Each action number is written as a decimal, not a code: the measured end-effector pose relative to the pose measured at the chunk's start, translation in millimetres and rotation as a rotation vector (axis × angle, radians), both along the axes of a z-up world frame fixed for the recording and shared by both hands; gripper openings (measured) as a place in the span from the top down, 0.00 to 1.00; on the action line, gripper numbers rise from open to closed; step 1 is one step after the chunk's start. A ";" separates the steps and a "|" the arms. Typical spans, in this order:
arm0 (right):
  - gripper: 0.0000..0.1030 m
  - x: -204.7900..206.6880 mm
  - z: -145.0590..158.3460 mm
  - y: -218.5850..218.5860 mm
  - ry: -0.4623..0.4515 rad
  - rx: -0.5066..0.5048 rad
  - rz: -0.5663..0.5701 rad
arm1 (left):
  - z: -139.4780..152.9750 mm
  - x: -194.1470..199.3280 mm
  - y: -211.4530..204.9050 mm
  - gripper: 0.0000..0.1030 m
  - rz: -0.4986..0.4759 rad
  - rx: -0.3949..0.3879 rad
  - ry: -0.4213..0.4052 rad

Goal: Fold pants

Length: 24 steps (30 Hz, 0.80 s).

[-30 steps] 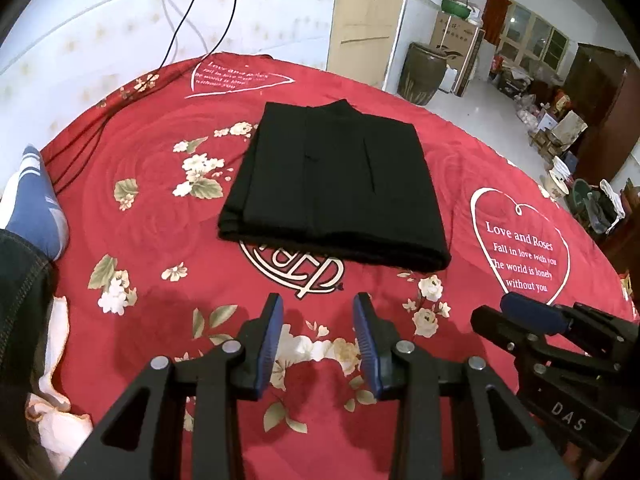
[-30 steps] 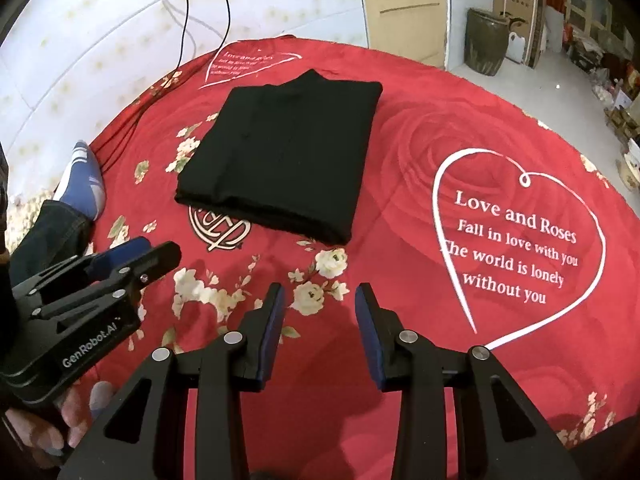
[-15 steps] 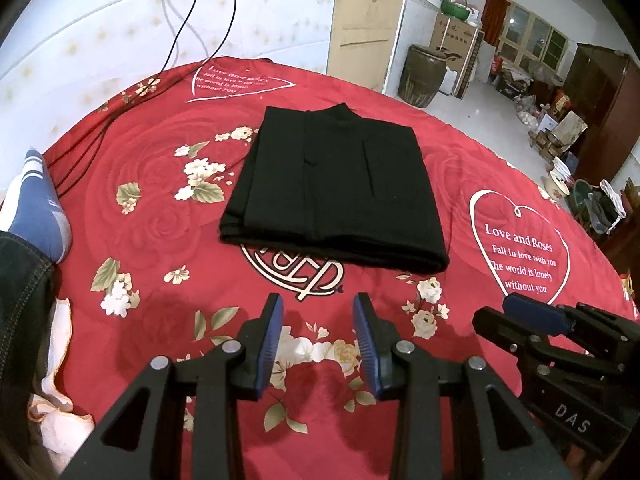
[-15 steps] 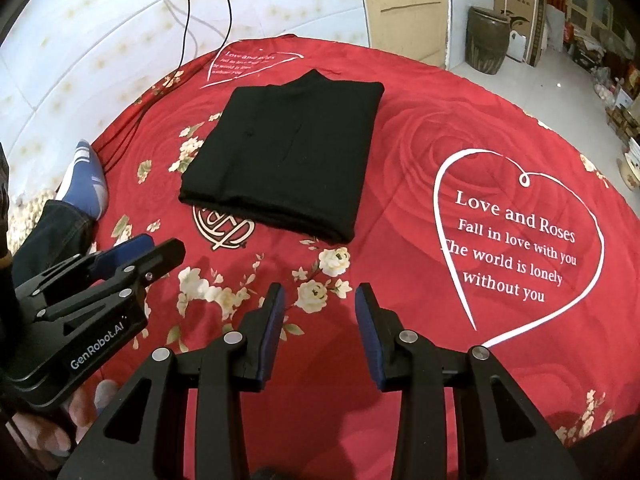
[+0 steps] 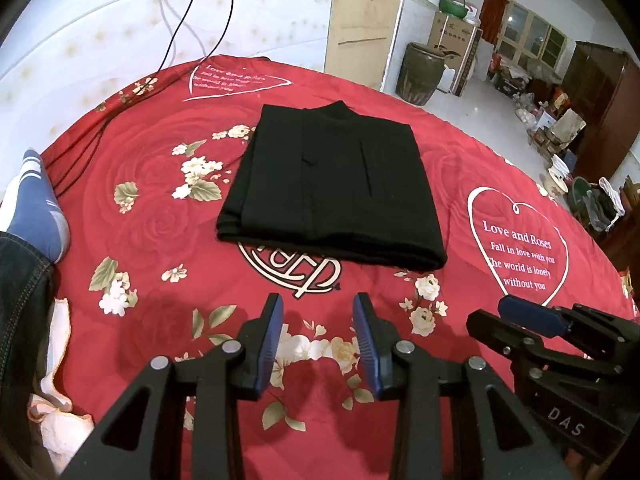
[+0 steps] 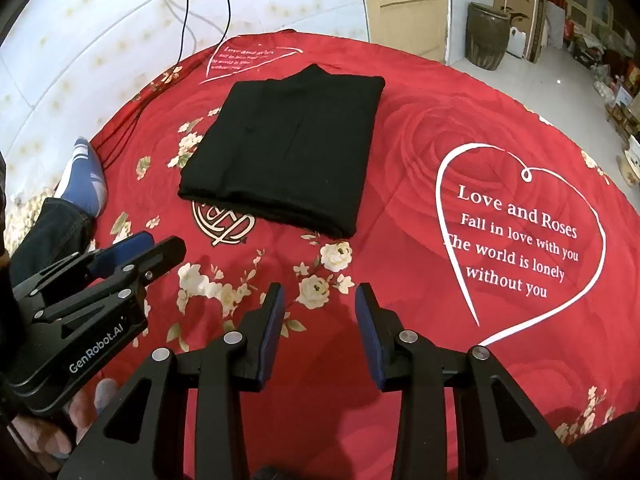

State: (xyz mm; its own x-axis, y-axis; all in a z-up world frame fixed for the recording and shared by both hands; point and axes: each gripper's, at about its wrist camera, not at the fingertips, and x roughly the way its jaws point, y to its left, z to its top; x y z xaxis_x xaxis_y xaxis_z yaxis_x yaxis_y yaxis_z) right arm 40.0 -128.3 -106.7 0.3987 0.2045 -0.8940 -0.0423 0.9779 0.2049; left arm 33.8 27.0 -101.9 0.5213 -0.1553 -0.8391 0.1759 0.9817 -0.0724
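1. Black cloth pants (image 5: 332,188), folded into a compact rectangle, lying flat on red floral bedspread (image 5: 160,220), ahead of both grippers and apart from them.
2. Left gripper (image 5: 318,340) released, jaws parted, empty; right gripper (image 6: 320,328) likewise.
3. Both held back near the bedspread's front; folding judged complete.
4. Fold edge facing grippers; long axis seemingly running away from them, slightly angled.

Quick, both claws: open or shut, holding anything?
Left claw: open, empty, short of the pants.
Right claw: open, empty, also short of the pants.
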 end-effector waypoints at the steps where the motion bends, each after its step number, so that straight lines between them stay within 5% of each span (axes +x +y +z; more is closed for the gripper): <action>1: 0.60 -0.3 0.2 -0.1 0.001 0.000 0.000 | 0.1 -0.2 -0.4 0.62 -0.002 0.001 0.000; 24: 0.56 -2.0 0.8 0.2 0.003 0.001 -0.011 | -2.1 -1.9 -4.0 0.62 -0.018 0.002 0.011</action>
State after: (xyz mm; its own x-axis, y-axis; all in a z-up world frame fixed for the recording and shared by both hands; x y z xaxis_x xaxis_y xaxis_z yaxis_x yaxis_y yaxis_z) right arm 38.0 -128.1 -105.9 0.3985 0.2007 -0.8949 -0.0306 0.9781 0.2058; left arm 31.9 23.0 -104.0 0.5095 -0.1627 -0.8450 0.1923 0.9787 -0.0725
